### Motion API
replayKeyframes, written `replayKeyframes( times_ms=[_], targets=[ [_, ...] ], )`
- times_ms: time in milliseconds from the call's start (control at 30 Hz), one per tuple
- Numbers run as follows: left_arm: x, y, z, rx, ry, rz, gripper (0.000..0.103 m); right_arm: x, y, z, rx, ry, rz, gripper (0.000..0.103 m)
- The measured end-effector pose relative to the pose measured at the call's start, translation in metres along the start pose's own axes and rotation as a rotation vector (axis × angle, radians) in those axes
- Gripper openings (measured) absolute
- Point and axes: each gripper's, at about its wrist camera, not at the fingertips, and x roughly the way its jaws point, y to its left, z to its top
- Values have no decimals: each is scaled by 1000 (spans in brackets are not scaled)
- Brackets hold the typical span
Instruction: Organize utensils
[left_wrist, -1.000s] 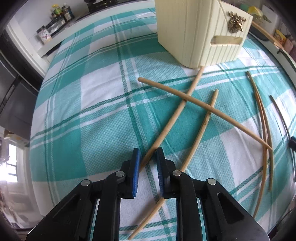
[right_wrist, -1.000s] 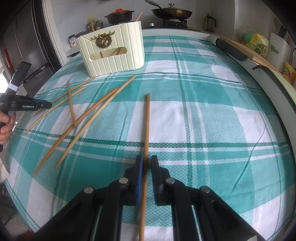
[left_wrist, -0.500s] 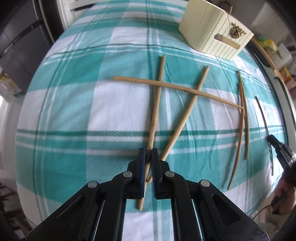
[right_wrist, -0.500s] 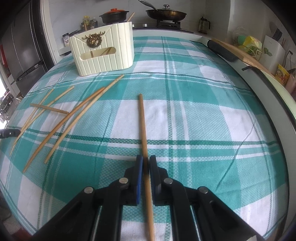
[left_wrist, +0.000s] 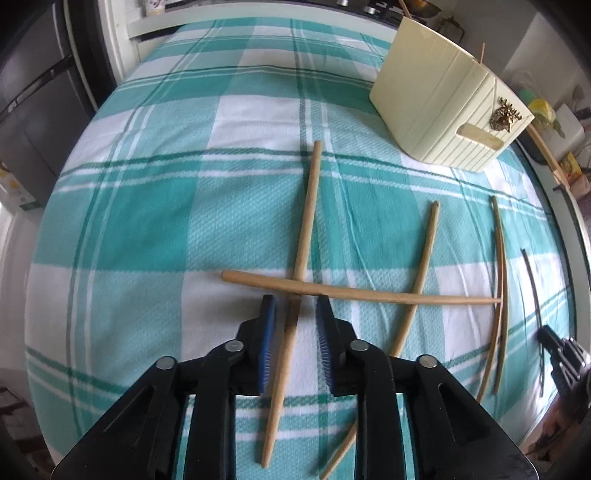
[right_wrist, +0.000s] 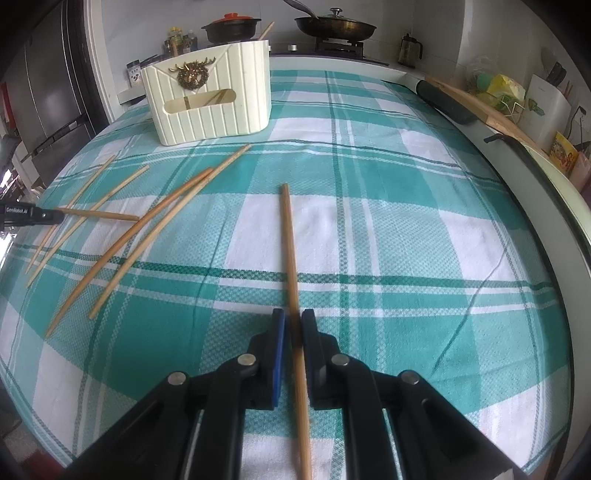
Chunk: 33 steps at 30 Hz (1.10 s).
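1. Since the earlier frames, left gripper (left_wrist: 293, 314) has swung over the pile: the crossing chopstick (left_wrist: 362, 293) that sat far ahead now lies just past its fingertips, and the holder (left_wrist: 436, 107) has slid to the upper right. Right view is nearly unchanged.
2. Left gripper: jaws opening, pads apart and clear of the chopstick (left_wrist: 291, 332) that runs between them on the cloth (left_wrist: 147, 221). No grip there.
3. Right gripper (right_wrist: 293, 325): jaws together, clamped on a single chopstick (right_wrist: 290, 251) that points ahead toward the holder (right_wrist: 210, 107); it looks to lie flat on the surface.
4. Step in hand, my read: pick-up phase. Right has its stick, left is lining up on one.
5. Next move likely calls for the left to close on the stick between its pads without snagging the crossing one on top of it, then lift both into the holder.
6. Left view only: the cross of three sticks, a pair (left_wrist: 498, 295) off to the right, the right gripper's tip at the edge.
7. Right view only: the holder's slotted front, a stick standing in it, the pans (right_wrist: 332, 26) behind, and the left gripper's tip (right_wrist: 33, 216) by the pile.
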Motion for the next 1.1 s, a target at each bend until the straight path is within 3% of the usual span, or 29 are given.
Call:
replayKeyframes(
  times_ms=[167,333,367,467,733,833,933,1067,1100],
  targets=[
    [6,-11,11,89,0,57,34,0,-1,0,-7,7,8,10],
    [-2,-9,-12,136,23,69,39,-1,-4,-1,-19,13,28,10],
    [-4,-8,-18,148,13,70,36,-1,-5,-1,-18,14,34,10],
    [-11,-4,-33,141,-4,68,5,0,-8,2,-19,27,49,10],
    [-42,5,-94,8,22,44,5,0,-6,6,-65,67,42,9],
    [-53,0,-115,20,47,45,6,-4,-8,2,-68,102,55,9],
    [-54,5,-115,27,48,50,9,-5,-12,2,-57,132,76,10],
    [-48,13,-90,41,13,76,38,-4,-19,9,-8,145,116,26],
    [-44,13,-82,48,16,71,40,-2,-20,12,-2,154,128,26]
  ],
)
